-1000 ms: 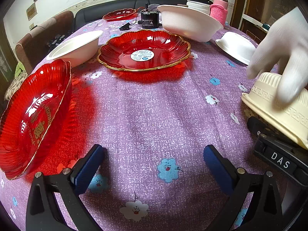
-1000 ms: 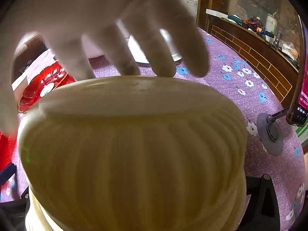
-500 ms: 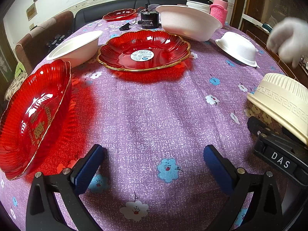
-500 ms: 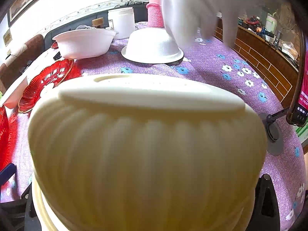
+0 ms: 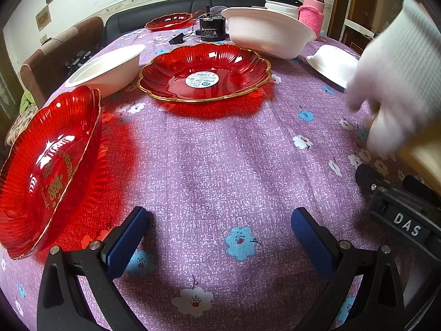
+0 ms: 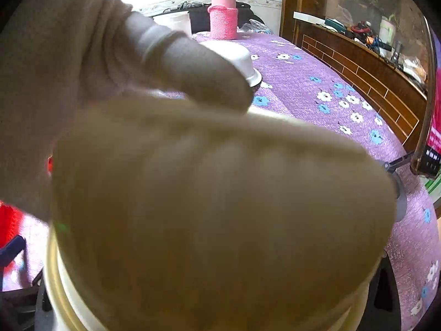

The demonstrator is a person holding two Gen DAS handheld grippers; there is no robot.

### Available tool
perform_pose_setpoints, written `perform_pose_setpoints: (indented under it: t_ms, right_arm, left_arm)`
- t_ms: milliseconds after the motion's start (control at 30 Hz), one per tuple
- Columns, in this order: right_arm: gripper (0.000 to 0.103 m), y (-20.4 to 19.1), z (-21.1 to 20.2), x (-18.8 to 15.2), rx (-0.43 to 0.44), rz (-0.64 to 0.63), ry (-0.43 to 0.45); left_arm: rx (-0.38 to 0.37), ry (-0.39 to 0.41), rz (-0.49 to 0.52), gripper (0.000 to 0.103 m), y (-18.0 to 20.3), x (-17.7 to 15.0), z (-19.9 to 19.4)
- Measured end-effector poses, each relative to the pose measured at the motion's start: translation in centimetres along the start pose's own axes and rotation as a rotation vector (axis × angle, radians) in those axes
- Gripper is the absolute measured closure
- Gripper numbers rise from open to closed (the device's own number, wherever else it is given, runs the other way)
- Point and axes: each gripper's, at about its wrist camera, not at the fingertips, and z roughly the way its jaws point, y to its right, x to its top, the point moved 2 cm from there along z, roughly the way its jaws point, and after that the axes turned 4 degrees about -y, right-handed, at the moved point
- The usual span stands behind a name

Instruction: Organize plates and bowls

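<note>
Cream bowl (image 6: 220, 207) upside down, gloved hand (image 6: 69, 82) on top; left gripper (image 5: 217, 231) wide open, empty; right gripper's state unclear.

Left wrist view: purple floral tablecloth (image 5: 220, 160), dishes.
Red plate (image 5: 204, 74) at 12 o'clock; tilted red plate (image 5: 46, 171) at 9; white bowl (image 5: 107, 67) at 11; gloved hand (image 5: 394, 88) at 2; left gripper (image 5: 217, 231) spread, empty.

A pink knitted bottle (image 5: 311, 13) and a black cylinder device (image 5: 211, 29) stand far back on the purple floral tablecloth (image 5: 220, 160) (both upright).
</note>
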Motion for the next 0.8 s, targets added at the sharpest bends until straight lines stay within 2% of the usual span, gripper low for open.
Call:
perform_pose_setpoints:
  t_ms: [133,267,333,800]
  right_arm:
    - [0.001,0.6,-0.4,-0.2,0.044,0.028,0.017]
    - [0.001,-0.9,0.0,-0.1,-0.051,-0.031,-0.004]
    - [0.001,-0.6,0.0,-0.1,-0.025,-0.011,-0.007]
    - [0.001,-0.3,0.2,0.1,-0.032,-0.015,-0.010]
  left_arm:
    - [-0.003,0.000,-0.002,0.000,0.0,0.0,0.0]
    - [-0.007,0.007,-0.006,0.000,0.0,0.1,0.0]
    - [0.007,0.003,0.002,0.000,0.0,0.1,0.0]
    - [-0.002,0.006,-0.003,0.000,0.0,0.1,0.0]
